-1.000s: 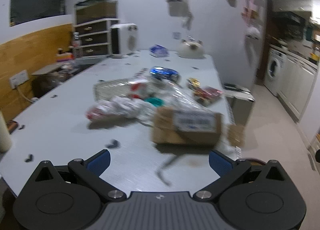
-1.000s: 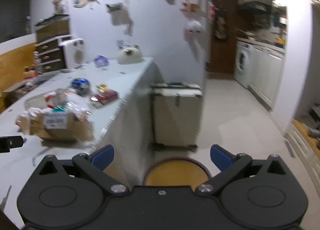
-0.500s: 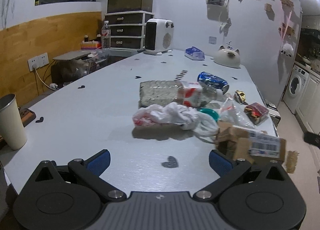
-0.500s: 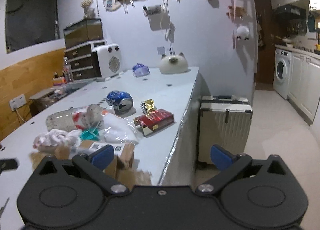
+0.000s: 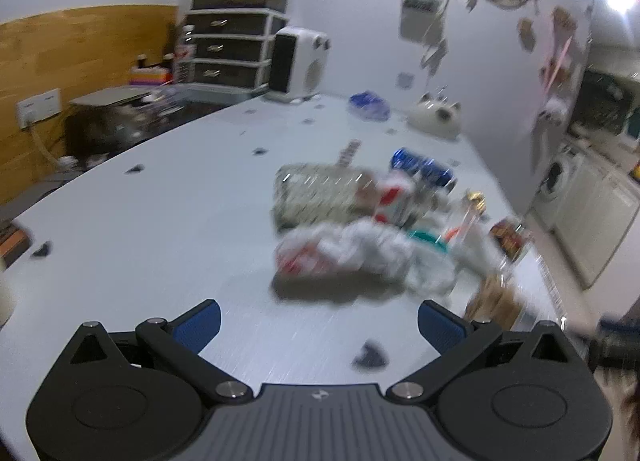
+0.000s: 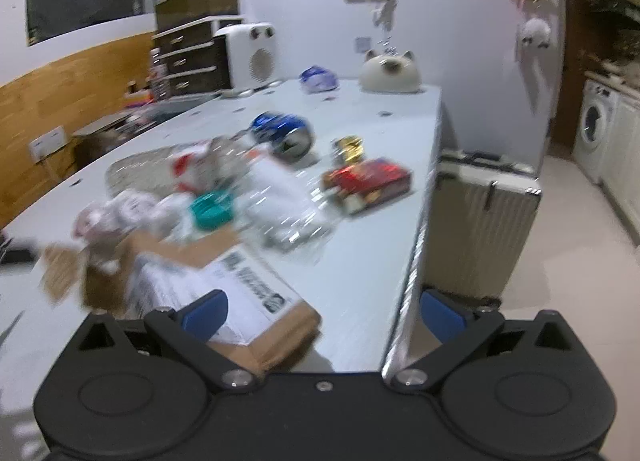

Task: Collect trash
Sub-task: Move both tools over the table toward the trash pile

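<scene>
Trash lies in a heap on the pale table (image 5: 160,221): a crumpled white plastic bag (image 5: 344,257), a clear plastic bottle with a red label (image 5: 320,193), a crushed blue can (image 6: 286,133), a red packet (image 6: 370,181), a teal lid (image 6: 210,211) and a torn cardboard box (image 6: 224,281) with a white label. My left gripper (image 5: 318,323) is open, just short of the white bag. My right gripper (image 6: 322,311) is open over the table's right edge, its left finger (image 6: 204,313) above the box. Both views are blurred.
A white heater (image 5: 298,61), a cat-shaped ornament (image 6: 390,73) and a blue wrapper (image 5: 370,109) stand at the table's far end. A silver suitcase (image 6: 480,217) stands on the floor right of the table. Drawers (image 5: 228,49) are at the back left. Small dark heart stickers (image 5: 370,355) dot the table.
Both grippers have swung left and moved in toward the trash heap. The cardboard box now lies right under my right gripper. Both stay open.
</scene>
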The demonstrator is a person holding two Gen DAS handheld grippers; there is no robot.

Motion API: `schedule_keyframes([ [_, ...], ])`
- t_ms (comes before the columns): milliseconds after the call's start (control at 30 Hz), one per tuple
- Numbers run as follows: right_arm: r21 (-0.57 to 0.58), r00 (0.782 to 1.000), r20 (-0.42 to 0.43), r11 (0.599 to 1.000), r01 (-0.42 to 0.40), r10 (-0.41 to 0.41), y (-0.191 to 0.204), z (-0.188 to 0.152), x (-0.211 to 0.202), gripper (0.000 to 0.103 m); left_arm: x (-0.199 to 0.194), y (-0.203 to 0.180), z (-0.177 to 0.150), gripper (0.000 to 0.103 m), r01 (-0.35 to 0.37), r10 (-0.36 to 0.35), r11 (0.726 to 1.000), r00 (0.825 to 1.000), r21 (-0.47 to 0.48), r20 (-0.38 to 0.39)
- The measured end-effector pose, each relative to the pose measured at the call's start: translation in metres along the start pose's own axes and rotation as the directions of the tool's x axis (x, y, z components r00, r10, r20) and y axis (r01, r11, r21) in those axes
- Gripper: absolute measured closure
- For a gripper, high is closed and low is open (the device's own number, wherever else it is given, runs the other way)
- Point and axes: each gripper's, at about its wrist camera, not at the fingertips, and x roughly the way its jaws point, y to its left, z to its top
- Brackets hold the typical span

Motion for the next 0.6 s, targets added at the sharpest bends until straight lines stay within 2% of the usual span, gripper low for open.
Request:
schedule_keyframes([
  [200,-0.046,0.989,-0.003,0.988,-0.145,0.145,0.024,-0.016,-0.033,0.000,0.026,-0.012,0.035,0.000,0.114,-0.116,0.993,0.991,0.032,0.060],
  [367,0.004,0.976,0.098,0.981,-0.196,0.194,0.024,-0.014,-0.061,0.000,0.059,-0.022,0.057,0.000,0.206,-0.211,0.974,0.976,0.090,0.057],
  [467,0.031,0.966,0.127,0.972,-0.232,0.226,0.026,-0.013,-0.068,0.000,0.086,-0.019,0.060,0.000,0.244,-0.245,0.967,0.970,0.075,0.002],
  [600,0.003,0.970,0.116,0.976,-0.217,0.215,0.041,-0.013,-0.061,0.000,0.103,-0.009,0.048,0.001,0.292,-0.291,0.956,0.955,0.009,-0.062],
])
